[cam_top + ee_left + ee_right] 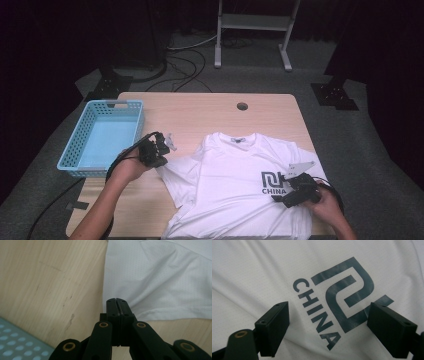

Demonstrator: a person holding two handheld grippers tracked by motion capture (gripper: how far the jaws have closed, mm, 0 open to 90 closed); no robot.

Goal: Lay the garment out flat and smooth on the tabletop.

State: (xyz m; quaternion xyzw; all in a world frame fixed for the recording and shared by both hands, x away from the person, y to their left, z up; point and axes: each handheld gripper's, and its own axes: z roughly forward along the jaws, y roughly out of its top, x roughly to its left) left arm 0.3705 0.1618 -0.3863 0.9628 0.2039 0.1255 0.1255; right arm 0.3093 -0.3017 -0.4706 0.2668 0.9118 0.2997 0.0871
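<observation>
1. At the table's (pixel 150 210) nine o'clock edge sits a light blue basket (pixel 80 131) with nothing in it that I can see; it shows as a perforated blue corner (pixel 15 345) at the seven o'clock of the left gripper view.

2. The left gripper (pixel 159 146) hangs between the basket and the white T-shirt (pixel 235 185), just beside the shirt's near sleeve (pixel 177 175). In the left gripper view its jaws are pressed flat together with no cloth between them, the tips (pixel 117 305) above the sleeve's hem (pixel 160 315), which lies at their two o'clock. Whether they touch the fabric cannot be told.

3. The T-shirt lies spread face up in the middle of the table, collar toward twelve o'clock, bottom hem off the six o'clock edge, both sleeves out. Some wrinkles run across the chest; no fold has been made.

4. The right gripper (pixel 294 192) rests over the shirt's four o'clock part, beside the dark "CHINA" logo (pixel 272 183). In the right gripper view (pixel 328 325) its jaws stand wide apart over the print (pixel 337 305), pinching nothing.

5. Judged progress: laying the shirt flat looks mostly done. Folding, and probably moving it to the basket, all remains.
</observation>
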